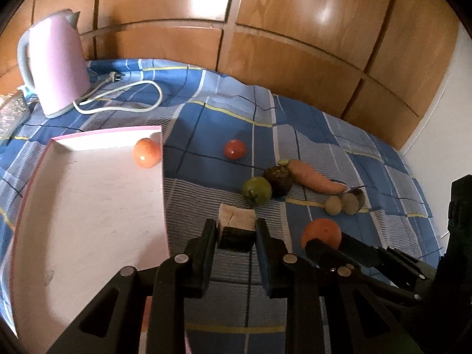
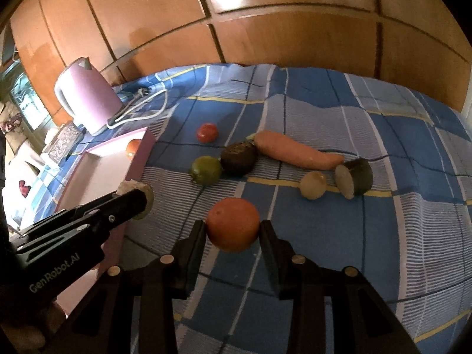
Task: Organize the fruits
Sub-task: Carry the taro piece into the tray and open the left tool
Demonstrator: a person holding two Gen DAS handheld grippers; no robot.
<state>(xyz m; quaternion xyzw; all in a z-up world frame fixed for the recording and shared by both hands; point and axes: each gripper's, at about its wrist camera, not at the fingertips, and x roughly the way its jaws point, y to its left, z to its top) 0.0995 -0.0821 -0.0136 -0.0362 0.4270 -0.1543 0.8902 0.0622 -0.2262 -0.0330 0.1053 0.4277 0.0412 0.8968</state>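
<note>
Left gripper (image 1: 236, 236): your jaws are clamped on a cut vegetable chunk (image 1: 236, 230) (dark skin, pale cut face), held just beside the right edge of the pink tray (image 1: 88, 206).

Right gripper (image 2: 233, 236): your jaws are closed on an orange (image 2: 233, 224), held over the blue checked cloth (image 2: 354, 236).

Already in your tray, at its far corner: one orange-red fruit (image 1: 147, 152).

On the cloth, well beyond your grippers: a red tomato (image 2: 207, 132); a green round fruit (image 2: 206, 170) touching a dark brown one (image 2: 239, 157); a carrot (image 2: 295, 150); a small pale round piece (image 2: 314, 188); a cut dark-skinned stub (image 2: 354, 181).

Far left: a pink kettle (image 1: 56, 62) with its white cord (image 1: 124, 100).
</note>
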